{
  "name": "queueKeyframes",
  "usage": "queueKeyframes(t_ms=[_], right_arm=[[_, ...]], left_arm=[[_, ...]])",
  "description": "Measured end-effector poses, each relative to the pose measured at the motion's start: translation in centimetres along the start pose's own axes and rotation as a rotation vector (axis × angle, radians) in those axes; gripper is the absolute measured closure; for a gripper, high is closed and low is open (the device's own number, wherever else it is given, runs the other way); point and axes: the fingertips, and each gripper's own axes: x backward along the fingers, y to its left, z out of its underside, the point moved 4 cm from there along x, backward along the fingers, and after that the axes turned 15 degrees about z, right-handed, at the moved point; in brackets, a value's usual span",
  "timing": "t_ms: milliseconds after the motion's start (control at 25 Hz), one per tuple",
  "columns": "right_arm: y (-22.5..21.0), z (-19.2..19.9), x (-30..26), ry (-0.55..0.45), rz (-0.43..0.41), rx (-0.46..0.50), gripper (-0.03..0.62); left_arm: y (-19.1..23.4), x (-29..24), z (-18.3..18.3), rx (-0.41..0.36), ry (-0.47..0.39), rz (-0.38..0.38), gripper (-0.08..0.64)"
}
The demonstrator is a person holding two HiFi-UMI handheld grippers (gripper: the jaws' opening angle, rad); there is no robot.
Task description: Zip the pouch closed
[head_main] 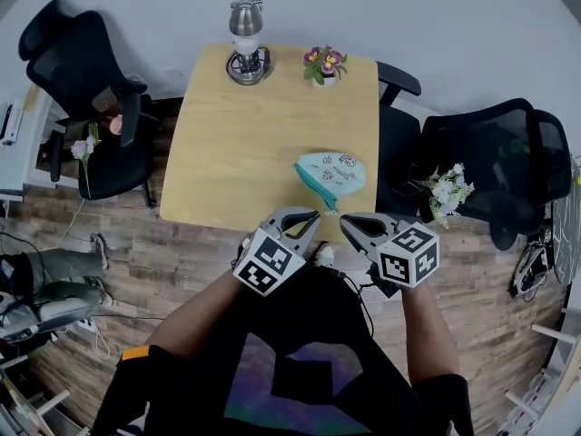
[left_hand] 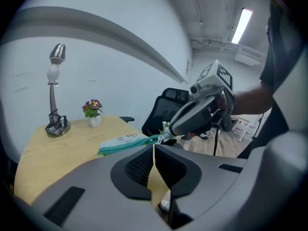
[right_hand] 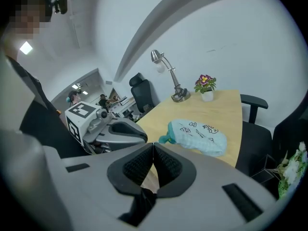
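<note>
Pouch: a light blue-green pouch (head_main: 332, 174) with little dark drawings lies flat on the tabletop (head_main: 245, 143), near the front edge on the right side.
Zip strip: a darker green zip strip (head_main: 315, 185) runs along one side of the pouch and ends in a small tail that points toward the person. It is too small to tell if it is zipped all the way.
Left hand-held gripper (head_main: 313, 218): its jaws are pressed together with nothing between them. It hangs over the front edge of the tabletop and points at the pouch, not touching it.
Right hand-held gripper (head_main: 348, 222): its jaws are together too, and empty. The tip is very near the pouch's tail, but the right gripper view shows the pouch lying apart from it.
Both together: they sit side by side with their tips leaning toward each other, and each has a black-and-white marker cube at the back.
Person: wears a dark top and holds one in each hand.
Back of the tabletop: a silver lamp (head_main: 246, 39) and a small flower pot (head_main: 324, 64) with purple and yellow flowers, both well apart from the pouch.
Around: black chairs stand on both sides, one at the left (head_main: 86, 89) and one at the right (head_main: 490, 153), on a wooden floor (head_main: 136, 271).
</note>
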Motion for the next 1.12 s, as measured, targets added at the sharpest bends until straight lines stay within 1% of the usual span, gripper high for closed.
queueKeyframes(t_ms=[120,160,200,240,480,600,720,840,1120], right_arm=[[0.6,-0.7,0.4,-0.018,0.005,-0.002,0.572],[0.7,-0.9,0.4,-0.023,0.009,-0.003,0.572],[0.8,-1.0,0.5,-0.029,0.012,-0.006,0.572],[0.8,-1.2,0.6,-0.035,0.015,-0.011,0.572],[0.8,-1.1,1.3,-0.056,0.031,-0.036,0.572],[0.6,-1.0,1.5,-0.06,0.035,-0.041,0.572],[0.3,-0.8,1.7,-0.064,0.04,-0.048,0.572],[-0.1,-0.7,1.9,-0.065,0.05,-0.053,0.572],[-1.3,0.2,2.7,-0.063,0.069,-0.064,0.572]], left_arm=[[0.3,-0.3,0.0,-0.02,0.025,0.041,0.547],[0.5,-0.4,-0.2,-0.025,0.029,0.053,0.522],[0.6,-0.5,-0.3,-0.031,0.032,0.065,0.481],[0.7,-0.5,-0.5,-0.038,0.035,0.076,0.463],[0.2,-1.4,-1.6,-0.078,0.038,0.133,0.448],[-0.2,-1.9,-2.0,-0.093,0.038,0.148,0.45],[-0.3,-2.1,-2.2,-0.098,0.032,0.144,0.509],[-0.6,-2.2,-2.2,-0.103,0.035,0.163,0.542],[-0.7,-2.5,-2.1,-0.068,0.027,0.2,0.551]])
